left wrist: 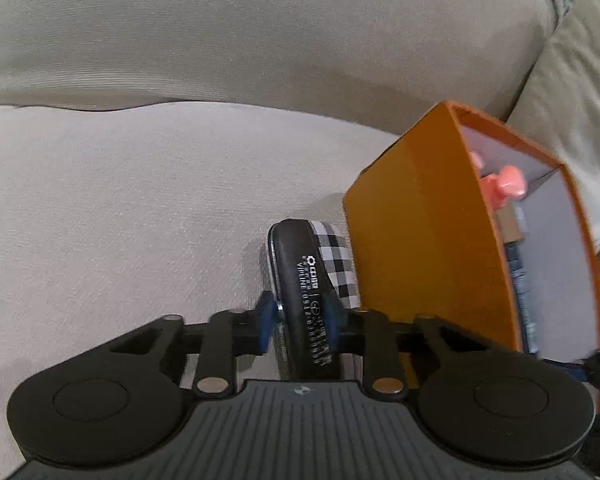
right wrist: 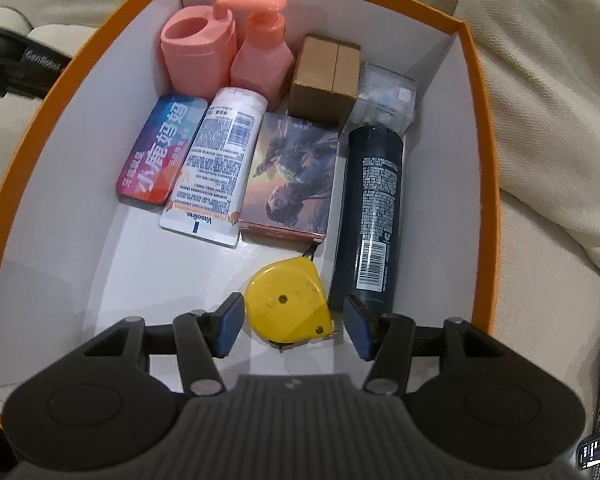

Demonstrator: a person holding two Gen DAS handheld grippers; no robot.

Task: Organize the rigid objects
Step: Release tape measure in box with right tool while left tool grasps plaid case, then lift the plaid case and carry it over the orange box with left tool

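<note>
Progress: orange box (right wrist: pixel 474 128) is well stocked, holding two pink pump bottles (right wrist: pixel 260 56), a brown carton (right wrist: pixel 326 76), a clear packet (right wrist: pixel 388 94), a colourful tin (right wrist: pixel 160 152), a Vaseline tube (right wrist: pixel 216 168), a picture box (right wrist: pixel 292 176) and a dark can (right wrist: pixel 374 208), laid in neat rows.
Right gripper (right wrist: pixel 290 322): jaws spread wide either side of the yellow tape measure (right wrist: pixel 286 304), pads clear of it; looks just set down on the box floor.
Left gripper (left wrist: pixel 298 316): clamped narrow on the black case (left wrist: pixel 300 276) with checked trim, on the sofa seat (left wrist: pixel 140 200) just beside the box's outer wall.
Left to do: by my read, carry the case over the rim.
Obstacles: the tall box wall; free floor remains only at the near end.
</note>
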